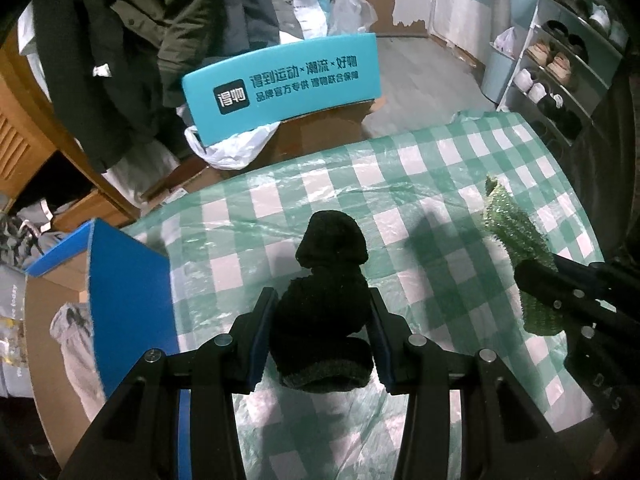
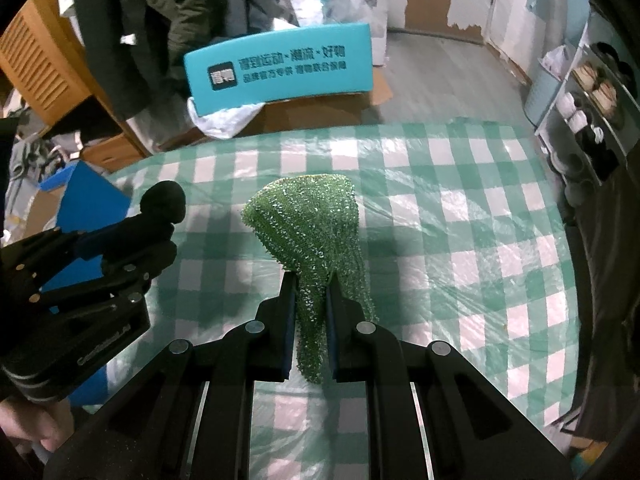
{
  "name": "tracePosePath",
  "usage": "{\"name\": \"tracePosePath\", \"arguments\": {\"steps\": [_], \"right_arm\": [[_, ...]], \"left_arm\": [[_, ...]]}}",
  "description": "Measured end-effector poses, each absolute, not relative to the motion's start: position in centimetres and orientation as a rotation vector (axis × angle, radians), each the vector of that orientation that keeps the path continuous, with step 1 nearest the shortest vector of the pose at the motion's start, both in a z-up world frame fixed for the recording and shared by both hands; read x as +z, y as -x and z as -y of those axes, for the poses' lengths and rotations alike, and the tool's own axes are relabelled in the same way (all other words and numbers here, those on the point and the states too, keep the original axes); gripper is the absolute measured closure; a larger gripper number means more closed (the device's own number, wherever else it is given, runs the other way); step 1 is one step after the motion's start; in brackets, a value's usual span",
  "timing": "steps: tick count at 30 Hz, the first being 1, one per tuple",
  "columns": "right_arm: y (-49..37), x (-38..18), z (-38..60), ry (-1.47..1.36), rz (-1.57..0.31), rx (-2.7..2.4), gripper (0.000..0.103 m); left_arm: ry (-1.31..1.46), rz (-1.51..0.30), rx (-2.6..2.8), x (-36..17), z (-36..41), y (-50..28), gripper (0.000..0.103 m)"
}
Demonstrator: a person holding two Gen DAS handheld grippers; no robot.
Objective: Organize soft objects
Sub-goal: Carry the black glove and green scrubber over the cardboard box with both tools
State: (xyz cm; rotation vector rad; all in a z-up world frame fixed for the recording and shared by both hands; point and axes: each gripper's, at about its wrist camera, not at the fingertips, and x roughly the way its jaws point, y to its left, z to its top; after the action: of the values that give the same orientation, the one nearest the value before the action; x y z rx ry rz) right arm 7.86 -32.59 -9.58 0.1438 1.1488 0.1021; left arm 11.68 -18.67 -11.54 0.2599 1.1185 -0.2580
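Black sock (image 1: 324,300) sits low centre, clamped between the left gripper (image 1: 323,300) pads, jaws part-open around it; right gripper (image 2: 311,300), nearly closed, pinches the green cloth (image 2: 308,232) at centre.

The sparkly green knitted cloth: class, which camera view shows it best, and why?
The right wrist view: the sparkly green knitted cloth hangs centre frame, pinched by the right hand-held gripper. The left wrist view catches the cloth only at its right edge, partly hidden behind that gripper.
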Motion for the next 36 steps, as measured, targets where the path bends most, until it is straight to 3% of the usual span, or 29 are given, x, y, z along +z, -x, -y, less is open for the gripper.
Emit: {"name": "tracePosePath", "arguments": {"steps": [36], "right_arm": [[-4.8, -3.9, 24.6, -0.063, -1.065, 0.294, 0.092]], "left_arm": [[-0.204, -1.039, -0.156, -6.1, 9.9, -5.7, 0.058]]}}
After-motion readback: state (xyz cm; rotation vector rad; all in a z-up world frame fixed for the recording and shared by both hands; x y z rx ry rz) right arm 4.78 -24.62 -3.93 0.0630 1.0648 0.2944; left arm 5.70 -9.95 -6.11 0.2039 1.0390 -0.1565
